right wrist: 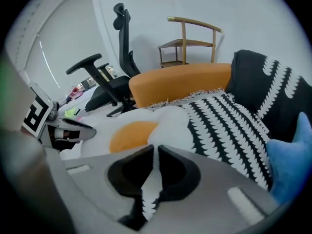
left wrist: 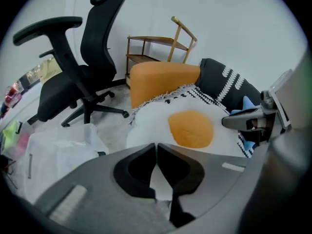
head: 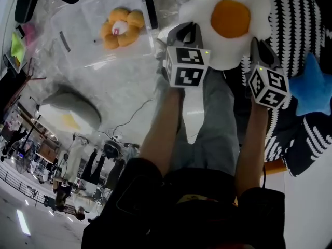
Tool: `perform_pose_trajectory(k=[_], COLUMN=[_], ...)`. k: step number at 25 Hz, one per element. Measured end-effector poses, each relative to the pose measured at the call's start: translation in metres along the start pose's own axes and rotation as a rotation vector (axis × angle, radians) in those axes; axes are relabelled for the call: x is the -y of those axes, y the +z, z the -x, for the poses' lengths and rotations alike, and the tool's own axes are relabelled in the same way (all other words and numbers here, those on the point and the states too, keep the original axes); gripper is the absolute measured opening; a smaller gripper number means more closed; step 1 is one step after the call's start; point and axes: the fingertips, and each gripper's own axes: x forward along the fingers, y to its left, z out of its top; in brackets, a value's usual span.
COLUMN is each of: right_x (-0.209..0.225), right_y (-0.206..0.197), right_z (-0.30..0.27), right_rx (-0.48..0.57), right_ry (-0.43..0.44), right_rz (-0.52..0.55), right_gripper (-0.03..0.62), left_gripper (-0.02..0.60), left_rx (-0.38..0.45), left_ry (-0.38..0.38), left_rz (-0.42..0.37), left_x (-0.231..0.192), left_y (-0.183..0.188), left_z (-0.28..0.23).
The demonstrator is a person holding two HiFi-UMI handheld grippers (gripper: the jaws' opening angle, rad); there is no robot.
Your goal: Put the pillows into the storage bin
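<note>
A fried-egg pillow (head: 228,19), white with an orange yolk, hangs between my two grippers. My left gripper (head: 187,32) is shut on its white left rim, and in the left gripper view the jaws (left wrist: 157,147) pinch white fabric below the yolk (left wrist: 190,128). At the pillow's right rim my right gripper (head: 258,46) is shut too, with white plush caught between its jaws (right wrist: 156,150). The clear plastic storage bin (head: 78,30) lies to the left and holds an orange flower plush (head: 122,27). A second egg pillow (head: 70,113) lies on the floor lower left.
A black-and-white patterned pillow (head: 295,30) and a blue star pillow (head: 314,90) sit at the right on an orange seat (right wrist: 180,84). A black office chair (left wrist: 73,67) and a wooden rack (left wrist: 161,48) stand behind. A cable (head: 129,115) crosses the floor.
</note>
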Motion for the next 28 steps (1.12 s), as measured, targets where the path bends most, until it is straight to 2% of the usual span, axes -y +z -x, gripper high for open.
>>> perform_pose_trajectory(k=[6,14,19,23,27,28], right_x=[-0.102,-0.268,-0.354,-0.404,-0.434,-0.437], right_y=[0.016,0.013,0.016,0.023,0.038,0.041], right_z=[-0.035,-0.066,-0.097,-0.120,-0.143,-0.151], right_rx=[-0.030,-0.064,-0.091,-0.097,-0.078,-0.070], right_ry=[0.082,0.213,0.295,0.326,0.326,0.313], right_rz=[0.094,0.237,0.331,0.368,0.361,0.350], right_gripper=[0.023,0.021,0.023,0.021,0.027,0.062], left_gripper=[0.020,0.020,0.020,0.020,0.021,0.026], left_rx=[-0.005,0.005,-0.003,-0.001,0.014,0.019], left_ry=[0.070,0.174,0.241,0.268,0.286,0.302], left_rz=[0.107,0.244,0.335,0.361,0.352,0.346], left_x=[-0.097,-0.228,-0.297,-0.345,-0.385,-0.395], left_y=[-0.037,-0.120,-0.164,-0.178,-0.176,-0.176], left_z=[0.035,0.108,0.136,0.148,0.148,0.147])
